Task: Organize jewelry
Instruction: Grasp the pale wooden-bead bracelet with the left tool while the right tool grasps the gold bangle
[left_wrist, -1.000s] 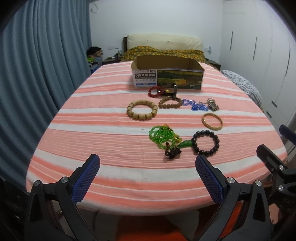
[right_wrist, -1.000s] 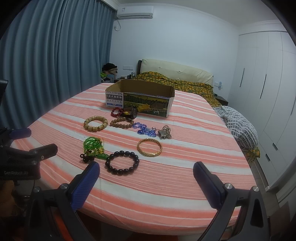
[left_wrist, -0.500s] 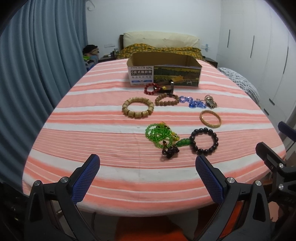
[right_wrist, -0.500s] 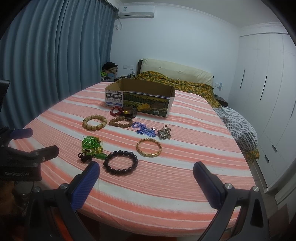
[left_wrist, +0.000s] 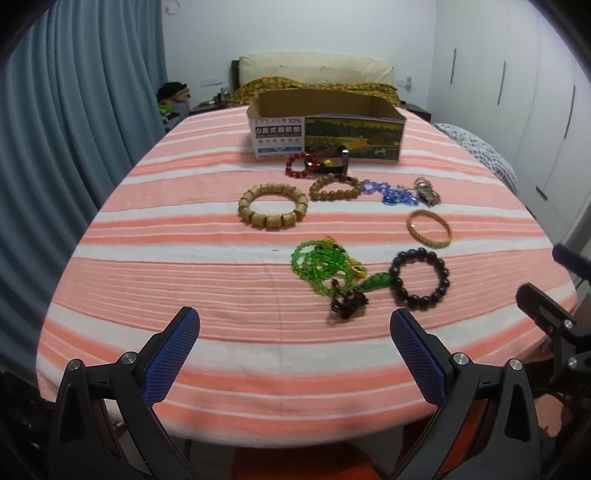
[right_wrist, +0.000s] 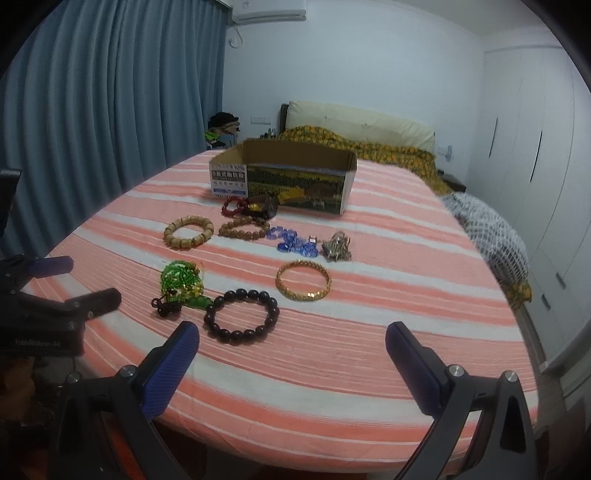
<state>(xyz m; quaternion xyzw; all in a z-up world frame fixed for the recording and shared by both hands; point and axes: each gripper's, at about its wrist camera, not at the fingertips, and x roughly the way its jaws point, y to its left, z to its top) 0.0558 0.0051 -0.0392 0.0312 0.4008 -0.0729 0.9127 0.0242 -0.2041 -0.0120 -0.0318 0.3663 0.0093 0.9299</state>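
Note:
Several pieces of jewelry lie on a striped orange and white table (left_wrist: 207, 280). Nearest are a black bead bracelet (left_wrist: 420, 278) (right_wrist: 241, 315) and a green bead string (left_wrist: 325, 266) (right_wrist: 181, 279). Beyond them lie a gold bangle (left_wrist: 429, 228) (right_wrist: 303, 284), a tan wooden bracelet (left_wrist: 272, 211) (right_wrist: 188, 232), a brown bead bracelet (left_wrist: 334, 187), blue beads (left_wrist: 389, 192) and a red bracelet (left_wrist: 303, 165). An open cardboard box (left_wrist: 327, 130) (right_wrist: 282, 175) stands behind them. My left gripper (left_wrist: 294, 345) and right gripper (right_wrist: 291, 350) both hang open over the near table edge, holding nothing.
A silver trinket (left_wrist: 427, 191) lies right of the blue beads. A bed with a yellow patterned cover (right_wrist: 369, 146) stands behind the table, blue curtains (left_wrist: 74, 122) hang on the left, and white wardrobes (right_wrist: 535, 155) line the right wall.
Both grippers have moved a little forward toward the jewelry, which now looks larger. Nothing on the table has moved and both stay open.

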